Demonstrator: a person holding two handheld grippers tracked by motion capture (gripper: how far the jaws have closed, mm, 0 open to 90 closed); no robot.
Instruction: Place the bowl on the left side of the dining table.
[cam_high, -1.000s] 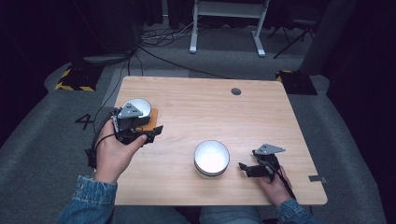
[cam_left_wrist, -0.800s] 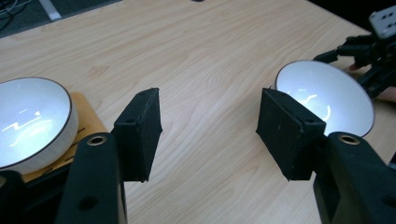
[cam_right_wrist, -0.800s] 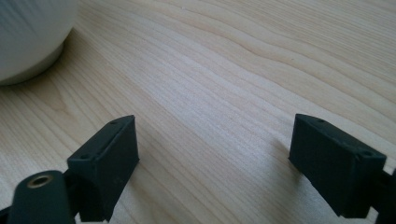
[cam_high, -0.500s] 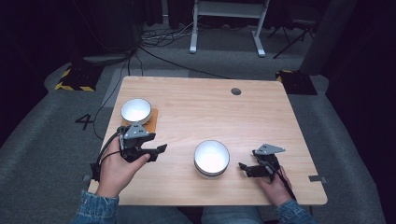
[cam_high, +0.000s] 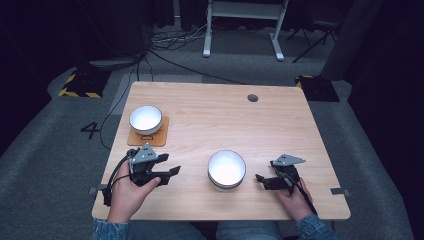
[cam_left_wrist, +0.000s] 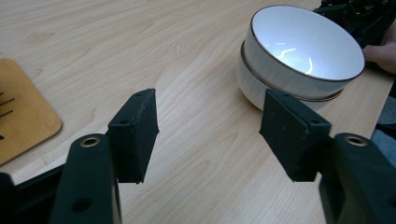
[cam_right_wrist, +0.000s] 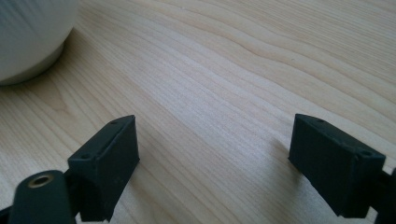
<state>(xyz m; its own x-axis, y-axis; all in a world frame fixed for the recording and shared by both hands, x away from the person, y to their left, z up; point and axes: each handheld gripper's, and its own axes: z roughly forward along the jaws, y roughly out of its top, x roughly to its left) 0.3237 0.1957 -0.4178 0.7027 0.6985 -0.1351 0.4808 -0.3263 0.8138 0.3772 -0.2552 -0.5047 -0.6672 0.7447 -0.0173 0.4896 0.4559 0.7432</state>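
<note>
Beside stacked bowls (cam_right_wrist: 28, 37), rims cropped

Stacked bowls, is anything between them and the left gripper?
No. Bare table lies between the left gripper and the stacked bowls; its open jaws, which have just been opening, hold nothing.

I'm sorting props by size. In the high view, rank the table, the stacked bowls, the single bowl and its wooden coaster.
1. table
2. stacked bowls
3. wooden coaster and single bowl: too alike to rank.
</note>
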